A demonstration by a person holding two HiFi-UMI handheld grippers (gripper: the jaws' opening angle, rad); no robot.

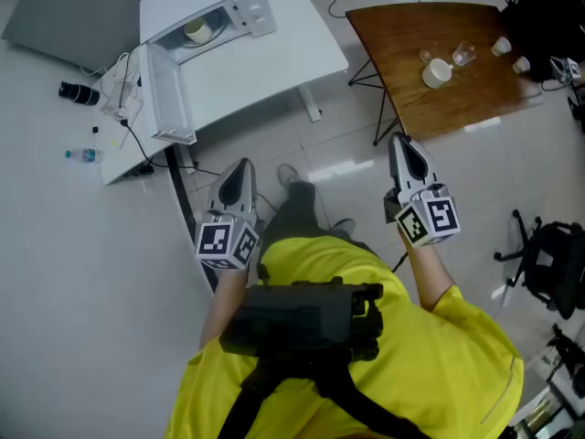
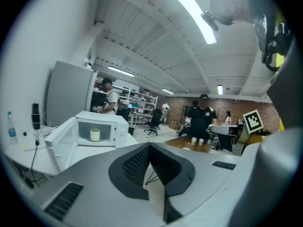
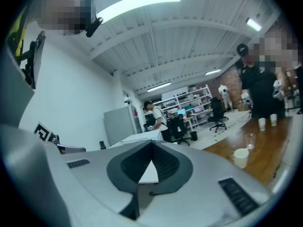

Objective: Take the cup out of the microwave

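The white microwave (image 1: pixel 206 21) stands on a white table (image 1: pixel 302 48) at the upper left of the head view, its door (image 1: pixel 164 94) swung wide open. A pale cup (image 1: pixel 196 31) sits inside it; the left gripper view shows the same cup (image 2: pixel 95 135) upright in the lit cavity of the microwave (image 2: pixel 102 122). My left gripper (image 1: pixel 241 166) is shut and empty, held near my body over the floor, well short of the microwave. My right gripper (image 1: pixel 400 142) is shut and empty too, off to the right near the wooden table. Both point roughly level.
A wooden table (image 1: pixel 457 90) at the upper right carries a white mug (image 1: pixel 437 72) and several small cups. A water bottle (image 1: pixel 82 155), a black cylinder (image 1: pixel 79 92) and cables lie left of the white table. A black office chair (image 1: pixel 548 263) stands at right. A person (image 2: pixel 202 119) stands by the wooden table.
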